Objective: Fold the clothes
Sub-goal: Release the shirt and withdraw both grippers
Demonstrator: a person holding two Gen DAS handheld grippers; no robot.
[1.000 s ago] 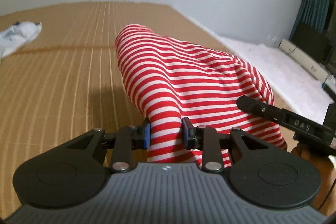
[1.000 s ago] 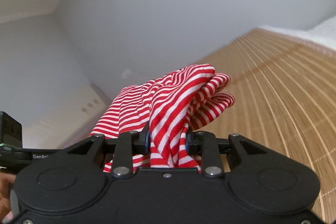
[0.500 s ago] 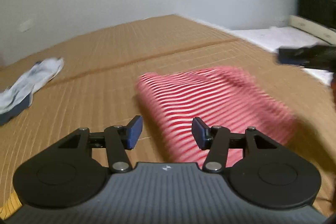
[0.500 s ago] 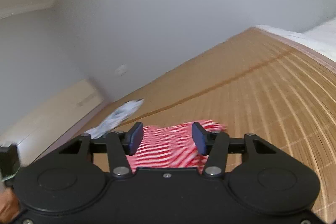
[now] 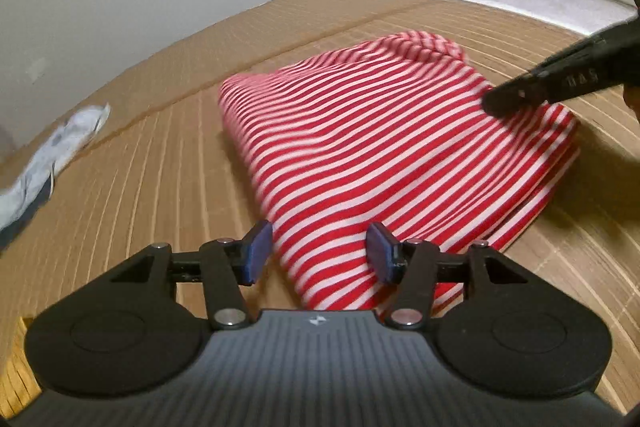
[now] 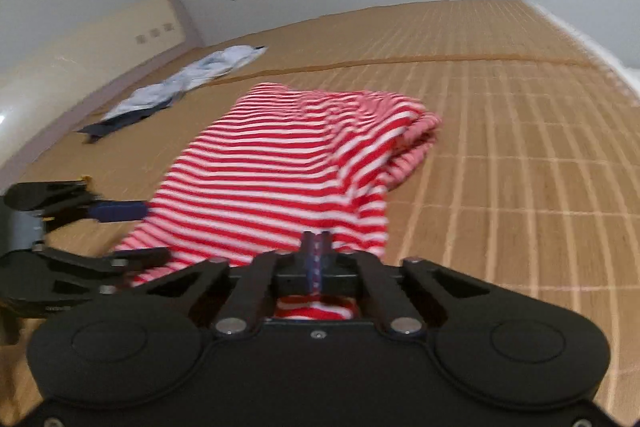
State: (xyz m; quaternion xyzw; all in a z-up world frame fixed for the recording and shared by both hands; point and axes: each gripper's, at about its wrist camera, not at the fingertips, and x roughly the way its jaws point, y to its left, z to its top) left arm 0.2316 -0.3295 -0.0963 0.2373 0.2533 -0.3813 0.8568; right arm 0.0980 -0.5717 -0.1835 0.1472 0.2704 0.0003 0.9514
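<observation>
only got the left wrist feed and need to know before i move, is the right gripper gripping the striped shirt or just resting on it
observer: Gripping it. In the right wrist view the right gripper has its fingers shut on the near edge of the striped shirt.
operator: ok and that pale garment off to my left, whats beside it
observer: The pale garment lies on the mat close to a cream panel that runs along the wall.
</observation>
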